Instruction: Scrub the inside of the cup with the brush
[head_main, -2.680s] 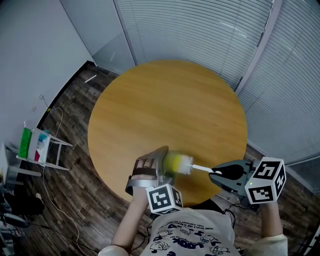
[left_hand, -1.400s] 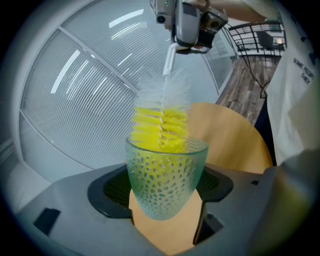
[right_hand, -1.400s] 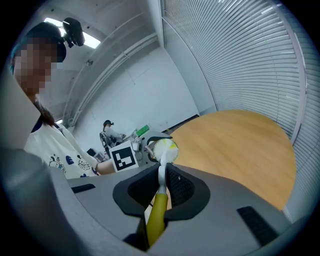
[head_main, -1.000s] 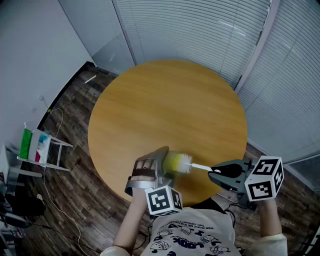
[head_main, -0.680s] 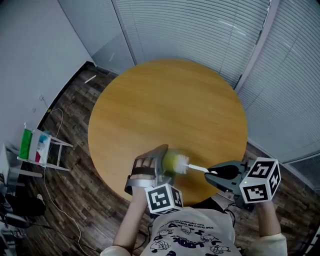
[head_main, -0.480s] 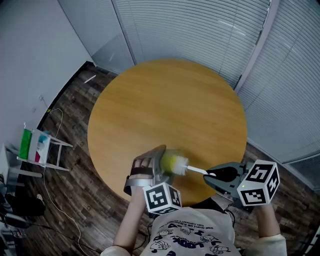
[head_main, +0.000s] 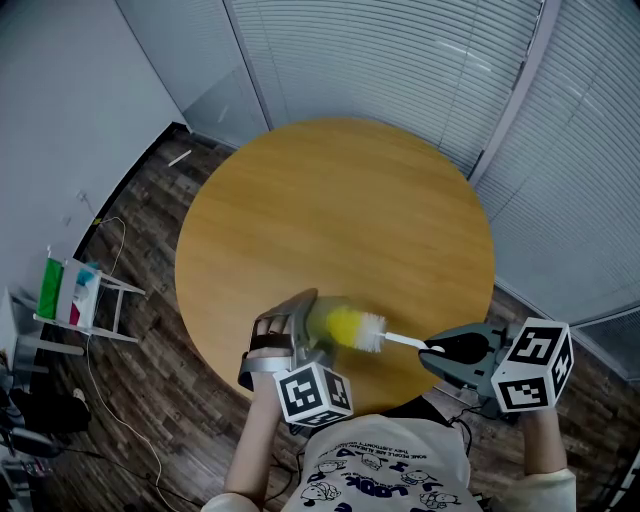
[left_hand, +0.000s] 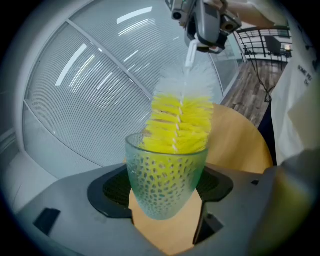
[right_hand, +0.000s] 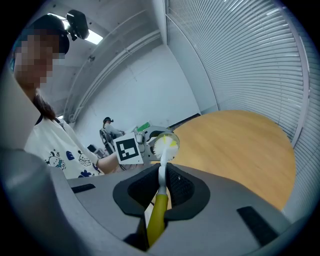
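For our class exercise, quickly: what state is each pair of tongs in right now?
Left tongs: shut on the cup.
Right tongs: shut on the brush handle, with some bristles inside the cup.

Bright light w/ glare streaks on blinds (left_hand: 90, 75); cup (head_main: 318, 318) blurred in head view; 2 gripper views fisheye.

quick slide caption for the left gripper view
Left gripper holds a glass cup with the yellow-and-white brush sitting partway inside.
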